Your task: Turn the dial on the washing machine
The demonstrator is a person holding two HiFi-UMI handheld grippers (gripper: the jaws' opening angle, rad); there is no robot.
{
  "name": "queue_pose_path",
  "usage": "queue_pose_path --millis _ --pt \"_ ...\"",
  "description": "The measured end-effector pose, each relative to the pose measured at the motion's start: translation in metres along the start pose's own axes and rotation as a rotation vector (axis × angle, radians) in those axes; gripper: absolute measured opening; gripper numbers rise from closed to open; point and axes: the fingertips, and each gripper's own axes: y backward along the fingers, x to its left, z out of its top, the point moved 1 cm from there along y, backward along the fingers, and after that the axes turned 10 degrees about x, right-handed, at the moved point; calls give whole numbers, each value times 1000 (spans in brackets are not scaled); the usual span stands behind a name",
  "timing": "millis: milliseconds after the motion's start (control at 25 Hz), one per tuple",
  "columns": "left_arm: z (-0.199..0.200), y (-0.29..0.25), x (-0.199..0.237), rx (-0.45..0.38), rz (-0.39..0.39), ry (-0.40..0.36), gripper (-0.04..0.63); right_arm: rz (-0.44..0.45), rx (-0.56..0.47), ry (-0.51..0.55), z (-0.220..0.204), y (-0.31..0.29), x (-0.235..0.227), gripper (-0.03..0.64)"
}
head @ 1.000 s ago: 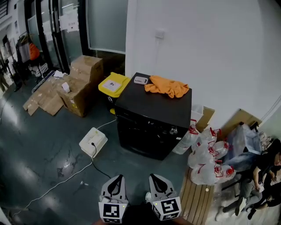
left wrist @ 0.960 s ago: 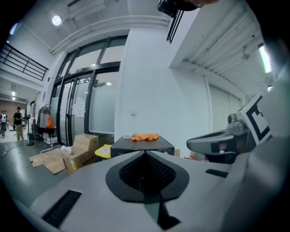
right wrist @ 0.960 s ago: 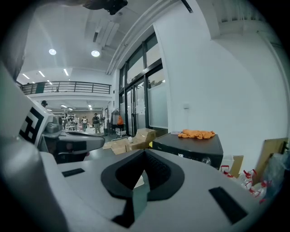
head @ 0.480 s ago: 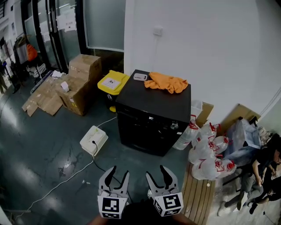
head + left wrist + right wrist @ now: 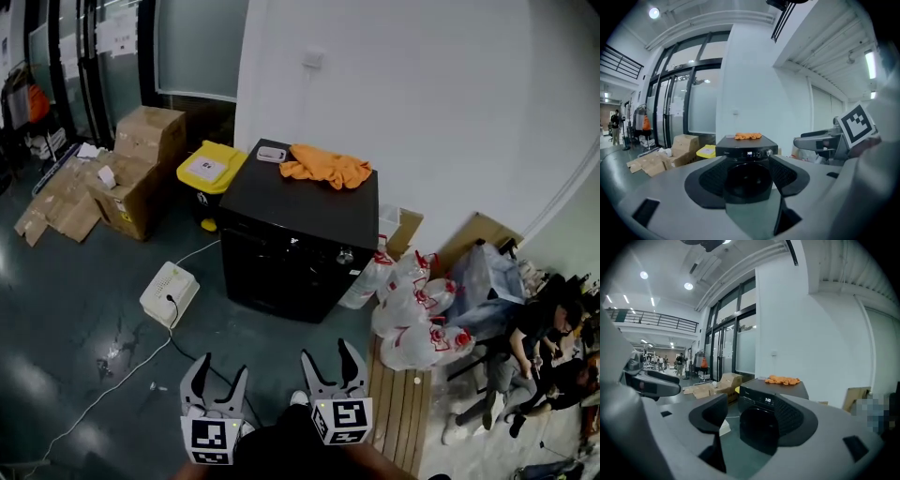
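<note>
While the washer (image 5: 298, 230) shows 300, my left fingers (image 5: 196, 373) and right fingers (image 5: 352, 361) have just spread, empty, over gray floor (image 5: 75, 319).

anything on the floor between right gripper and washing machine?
No. Head view shows only bare floor between the right gripper, whose empty jaws have just been opening, and the washing machine.

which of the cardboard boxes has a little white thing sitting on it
The lower front box, nearer the camera, carries the small white object. The taller box behind it has a bare top.
</note>
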Motion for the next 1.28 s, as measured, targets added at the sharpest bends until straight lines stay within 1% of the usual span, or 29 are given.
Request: queue_pose_path --millis 120,360,480,640,720,920,1040,1280 --pt "-2 -11 4 2 -1 26 267 -25 24 9 -3 -7 -10 306" --pt "5 -52 9 14 7 31 267 -56 40 -8 -5 -51 -46 305" --pt "18 -84 4 14 11 12 267 -82 35 -27 -4 -81 -79 305" --pt "52 -129 -3 -14 23 -25 267 -107 46 -37 -2 -125 -125 305" --pt "65 -154 -5 -10 26 -39 267 -120 58 -39 -4 -148 -147 305" --pt "88 -217 -14 19 34 -22 267 -129 88 -24 -6 -194 -190 305" --pt "93 -249 -25 14 33 -32 267 -145 100 -12 -13 -216 -216 305" --pt "88 -285 -28 62 45 -67 267 -157 146 -31 -24 -246 -241 305"
